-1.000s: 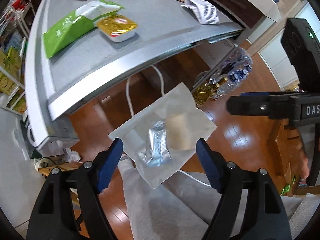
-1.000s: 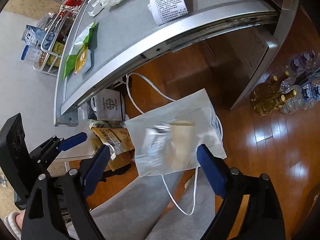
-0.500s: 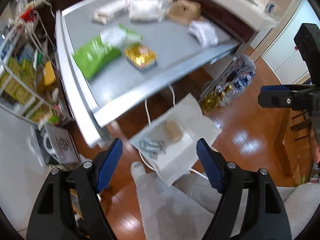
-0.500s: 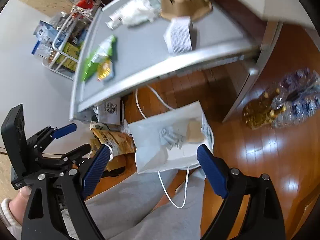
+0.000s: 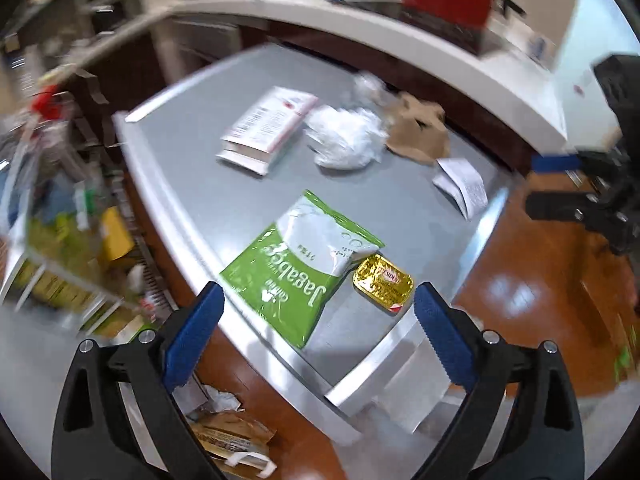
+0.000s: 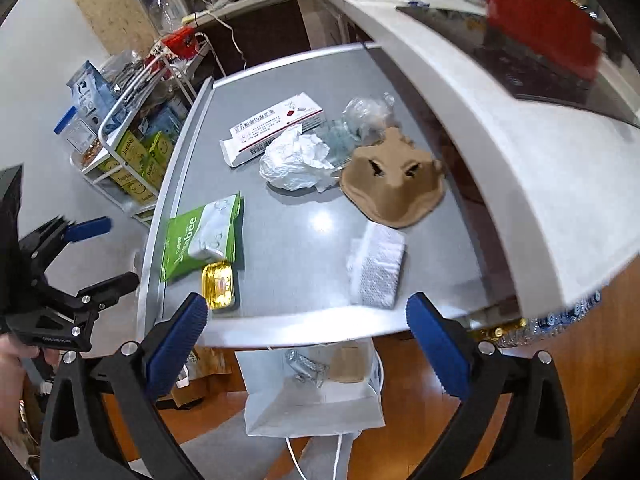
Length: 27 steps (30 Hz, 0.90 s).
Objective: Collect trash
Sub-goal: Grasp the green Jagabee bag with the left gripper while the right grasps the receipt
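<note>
Trash lies on the grey table (image 6: 304, 240): a green snack bag (image 5: 304, 268) (image 6: 202, 236), a gold foil tub (image 5: 383, 283) (image 6: 218, 285), a white carton (image 5: 266, 128) (image 6: 276, 126), a crumpled white wrap (image 5: 346, 138) (image 6: 294, 160), a brown cup carrier (image 5: 420, 132) (image 6: 394, 188) and a folded leaflet (image 5: 462, 188) (image 6: 376, 272). A white paper bag (image 6: 312, 404) below the table's edge holds a foil wrapper and a brown piece. My left gripper (image 5: 318, 330) hangs over the snack bag, jaws opening, nothing between them. My right gripper (image 6: 306, 348) hovers at the table's front edge, jaws opening, empty.
A wire rack (image 6: 128, 120) of packets stands left of the table. A white counter (image 6: 500, 128) runs along the right. Bottles (image 6: 576, 312) sit on the wooden floor. Brown paper bags (image 5: 232, 440) lie under the table's corner. A person's grey trouser leg (image 6: 248, 456) is below.
Both grippers rose from the paper bag up over the table top and their jaws widened. The paper bag now sits low in the right wrist view.
</note>
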Tool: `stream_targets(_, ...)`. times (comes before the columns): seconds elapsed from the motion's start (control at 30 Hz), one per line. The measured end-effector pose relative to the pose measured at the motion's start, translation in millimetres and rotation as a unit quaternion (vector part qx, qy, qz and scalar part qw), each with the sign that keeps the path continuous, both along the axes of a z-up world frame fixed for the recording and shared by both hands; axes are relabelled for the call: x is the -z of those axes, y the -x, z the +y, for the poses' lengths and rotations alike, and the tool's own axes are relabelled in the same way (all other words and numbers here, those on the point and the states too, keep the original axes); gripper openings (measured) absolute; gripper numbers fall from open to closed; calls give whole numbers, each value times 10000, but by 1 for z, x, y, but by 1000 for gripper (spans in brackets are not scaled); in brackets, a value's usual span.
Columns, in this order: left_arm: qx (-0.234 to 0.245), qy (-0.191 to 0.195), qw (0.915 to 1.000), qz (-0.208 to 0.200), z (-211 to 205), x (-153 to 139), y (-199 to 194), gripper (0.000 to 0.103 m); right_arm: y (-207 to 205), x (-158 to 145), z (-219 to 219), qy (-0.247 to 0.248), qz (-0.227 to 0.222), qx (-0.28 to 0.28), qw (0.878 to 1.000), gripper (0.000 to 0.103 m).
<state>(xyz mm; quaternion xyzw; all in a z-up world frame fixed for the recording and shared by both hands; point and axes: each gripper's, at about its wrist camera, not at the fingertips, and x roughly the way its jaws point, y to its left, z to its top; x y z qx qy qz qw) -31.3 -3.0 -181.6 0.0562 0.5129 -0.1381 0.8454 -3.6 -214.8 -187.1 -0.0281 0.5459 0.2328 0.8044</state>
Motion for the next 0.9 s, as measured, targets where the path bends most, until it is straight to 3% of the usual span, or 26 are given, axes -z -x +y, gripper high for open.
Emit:
stream_targets(0.13,686,-521,9960,251,-2,20,-23,96,-11,18,10,227,201,60,9995,98)
stream_targets(0.23,1090,-687,9909,383,-5,33,-32,96,-19,33,12,241,425,333,9983,98)
stream_targets(0.43,1552,-481,9840,728,-6,57,-52,96,-35,58,10,232,754,793,9937,98)
stream_targets(0.63,1830,-399,9776,957,0,76,-71,96,-43,70,1,174,918,842,9921,98)
stream_targets(0.9,2050,-187,9740,946,0,82,-88,96,-50,81,-9,144,1018,914,9905,94)
